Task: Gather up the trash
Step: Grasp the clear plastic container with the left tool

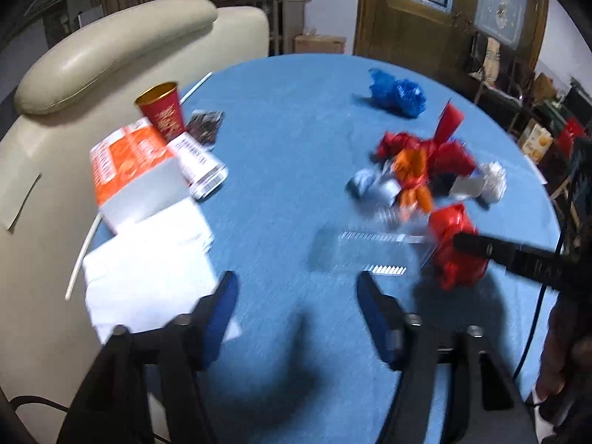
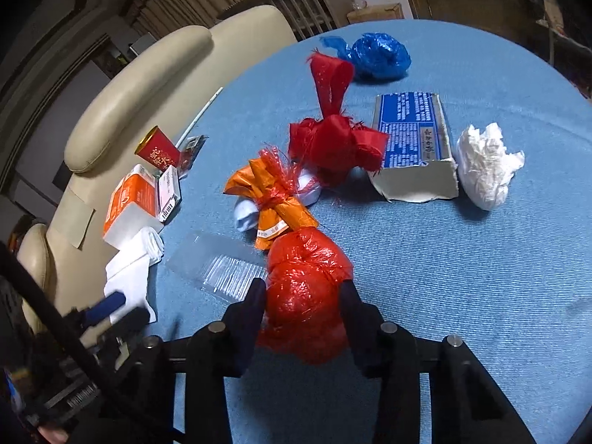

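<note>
Step in hand: grabbing 1st piece of trash. Right gripper [image 2: 303, 292] has its fingers either side of the red plastic bag [image 2: 305, 288], pressed vs it, bag on the blue table [image 2: 462, 277] near the front edge, touching the orange wrapper [image 2: 273, 199] & clear tray [image 2: 222, 266]. Left gripper [image 1: 296, 296] spread wide, holding nothing, above bare cloth beside the white napkins [image 1: 148, 266]. Next, I'd judge: lift the bag w/o snagging the wrapper; no bin in view, so drop-off spot unclear
</note>
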Action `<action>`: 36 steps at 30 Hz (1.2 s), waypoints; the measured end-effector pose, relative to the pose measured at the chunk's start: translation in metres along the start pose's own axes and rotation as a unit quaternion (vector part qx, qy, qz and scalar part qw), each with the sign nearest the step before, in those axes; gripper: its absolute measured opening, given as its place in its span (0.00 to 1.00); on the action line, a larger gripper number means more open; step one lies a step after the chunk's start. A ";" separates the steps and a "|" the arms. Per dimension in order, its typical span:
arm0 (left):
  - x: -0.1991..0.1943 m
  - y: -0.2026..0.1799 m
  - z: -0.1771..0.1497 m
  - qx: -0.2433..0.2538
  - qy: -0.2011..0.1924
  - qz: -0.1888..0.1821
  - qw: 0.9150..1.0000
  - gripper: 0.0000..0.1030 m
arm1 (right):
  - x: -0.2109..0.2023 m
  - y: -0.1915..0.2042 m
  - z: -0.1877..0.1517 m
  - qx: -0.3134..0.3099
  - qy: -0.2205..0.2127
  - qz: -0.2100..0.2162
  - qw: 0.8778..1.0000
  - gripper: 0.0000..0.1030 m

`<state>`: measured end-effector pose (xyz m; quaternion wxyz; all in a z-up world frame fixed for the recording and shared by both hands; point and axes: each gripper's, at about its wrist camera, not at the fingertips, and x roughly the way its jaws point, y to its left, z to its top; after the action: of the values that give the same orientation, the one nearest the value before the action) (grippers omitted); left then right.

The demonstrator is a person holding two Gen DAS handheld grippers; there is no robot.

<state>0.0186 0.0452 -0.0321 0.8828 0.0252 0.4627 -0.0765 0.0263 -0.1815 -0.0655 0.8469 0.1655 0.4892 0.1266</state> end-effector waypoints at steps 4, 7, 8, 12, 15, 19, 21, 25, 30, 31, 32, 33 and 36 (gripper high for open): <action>0.005 -0.013 0.019 0.003 -0.004 -0.031 0.999 0.70 | -0.011 -0.013 -0.006 0.014 -0.005 -0.005 1.000 0.41; 0.012 -0.027 0.027 0.010 0.009 -0.050 0.999 0.70 | -0.021 -0.019 -0.011 0.020 -0.014 -0.008 1.000 0.41; 0.014 -0.032 0.029 0.012 0.011 -0.055 0.998 0.70 | -0.024 -0.020 -0.012 0.019 -0.018 -0.010 1.000 0.41; 0.022 -0.046 0.036 0.010 0.019 -0.066 0.998 0.70 | -0.035 -0.024 -0.016 0.019 -0.029 -0.014 0.999 0.41; 0.025 -0.053 0.037 0.007 0.024 -0.077 0.997 0.71 | -0.037 -0.027 -0.018 0.022 -0.030 -0.012 0.999 0.41; 0.031 -0.060 0.035 0.020 0.022 -0.063 0.998 0.75 | -0.037 -0.031 -0.021 0.027 -0.029 -0.013 0.999 0.41; 0.032 -0.062 0.034 0.027 0.018 -0.056 0.998 0.76 | -0.037 -0.032 -0.022 0.030 -0.028 -0.012 0.999 0.41; 0.032 -0.064 0.032 0.040 0.010 -0.048 0.998 0.76 | -0.039 -0.035 -0.023 0.038 -0.030 -0.011 0.999 0.41; 0.032 -0.058 0.030 0.037 0.006 -0.036 0.999 0.77 | -0.041 -0.035 -0.024 0.038 -0.033 -0.009 0.999 0.41; 0.031 -0.054 0.030 0.028 0.007 -0.040 0.999 0.77 | -0.042 -0.034 -0.025 0.037 -0.033 -0.009 0.999 0.41; 0.029 -0.050 0.029 0.021 0.009 -0.044 0.999 0.77 | -0.042 -0.034 -0.025 0.036 -0.034 -0.009 0.999 0.41; 0.027 -0.046 0.028 0.012 0.010 -0.050 0.999 0.77 | -0.043 -0.033 -0.025 0.035 -0.034 -0.010 0.999 0.41; 0.024 -0.041 0.027 0.004 0.004 -0.047 0.999 0.77 | -0.043 -0.031 -0.026 0.035 -0.033 -0.009 0.999 0.41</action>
<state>0.0470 -0.0011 -0.0351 0.8762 0.0073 0.4667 -0.1198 -0.0158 -0.2222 -0.0568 0.8575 0.1945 0.4664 0.0966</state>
